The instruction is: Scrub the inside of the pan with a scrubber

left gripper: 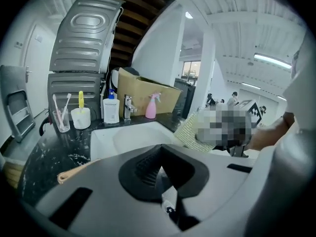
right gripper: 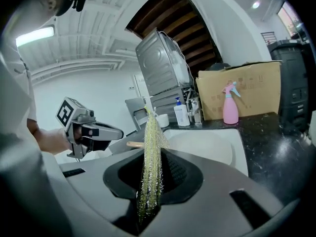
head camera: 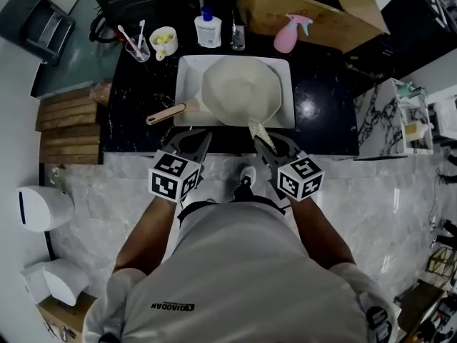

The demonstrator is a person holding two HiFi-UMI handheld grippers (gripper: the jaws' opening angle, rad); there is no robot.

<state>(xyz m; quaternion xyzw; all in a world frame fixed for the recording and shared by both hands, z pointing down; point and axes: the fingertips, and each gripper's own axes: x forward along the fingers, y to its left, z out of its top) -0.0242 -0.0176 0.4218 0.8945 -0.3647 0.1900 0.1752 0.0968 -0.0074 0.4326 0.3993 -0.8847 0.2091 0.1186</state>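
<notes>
Here, the scrubber is gripped, clear of the pan.
The right gripper's jaws clamp the scrubber; the left gripper's jaws are closed on nothing. Both hang short of the pan in the sink; we judge the scrubbing remains.

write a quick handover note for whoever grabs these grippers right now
Left gripper: shut, empty, held short of the white sink.
Right gripper: shut on the scrubber, also short of the sink.
Pan: lies in the sink, wooden handle pointing to the left gripper's side, not held.
Done: scrubber in grip.
Left: steady the pan and scrub its inside; the scrubber is not touching it yet.
</notes>
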